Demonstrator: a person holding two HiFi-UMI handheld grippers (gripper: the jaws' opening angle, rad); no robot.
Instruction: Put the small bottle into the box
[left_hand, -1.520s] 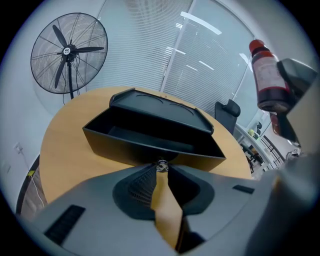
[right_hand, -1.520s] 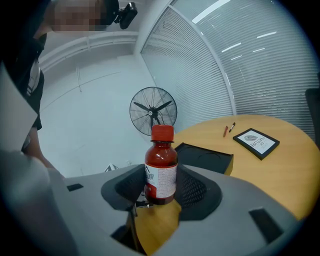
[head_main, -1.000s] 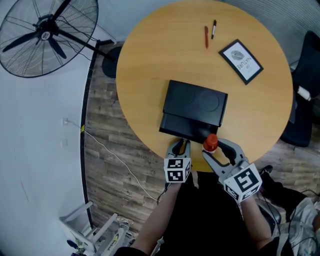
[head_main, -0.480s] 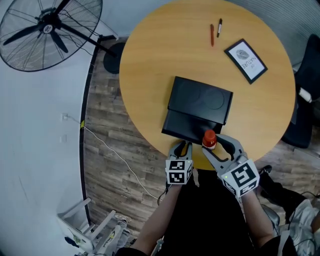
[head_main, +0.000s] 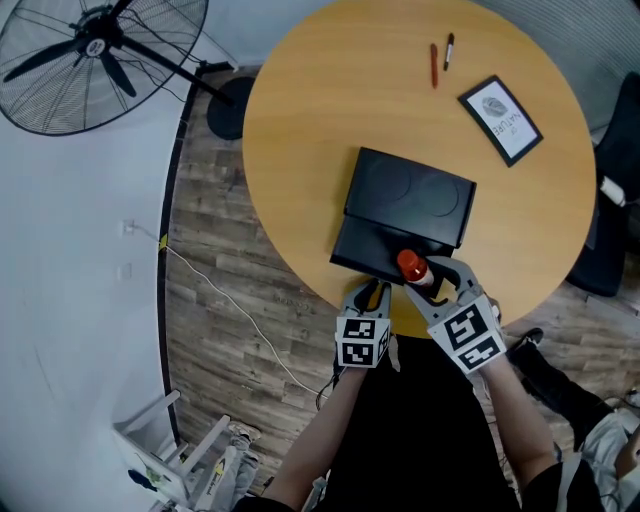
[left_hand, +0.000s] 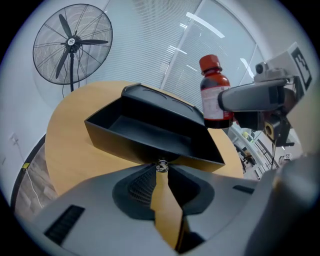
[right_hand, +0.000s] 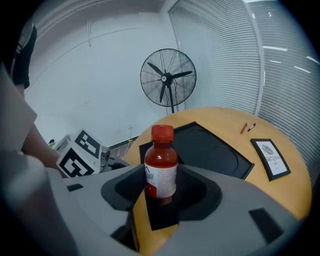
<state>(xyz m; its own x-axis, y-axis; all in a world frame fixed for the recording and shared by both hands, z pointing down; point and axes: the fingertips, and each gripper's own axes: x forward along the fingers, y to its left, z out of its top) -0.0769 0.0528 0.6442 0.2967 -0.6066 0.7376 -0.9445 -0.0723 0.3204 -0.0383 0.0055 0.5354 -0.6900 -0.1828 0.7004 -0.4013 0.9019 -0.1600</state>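
Observation:
The small bottle (head_main: 411, 267), red with a red cap and white label, is held above the table with my right gripper (head_main: 428, 277) shut on it. It hangs over the near right corner of the black box (head_main: 410, 195). In the right gripper view the bottle (right_hand: 161, 160) stands upright between the jaws (right_hand: 161, 187), with the box (right_hand: 215, 150) behind it. The box (left_hand: 135, 130) lies open, its tray towards me. My left gripper (head_main: 368, 292) is shut on the tray's near wall, as seen in the left gripper view (left_hand: 161, 167). The bottle (left_hand: 215, 95) shows there at upper right.
The round wooden table (head_main: 300, 120) also bears two pens (head_main: 440, 58) and a framed card (head_main: 506, 120) at its far side. A standing fan (head_main: 90, 50) is on the floor to the left and a dark chair (head_main: 615, 200) to the right.
My right gripper has carried the bottle a little left and forward, from beside the box's near corner to over it. The left gripper has stayed on the box's near wall.

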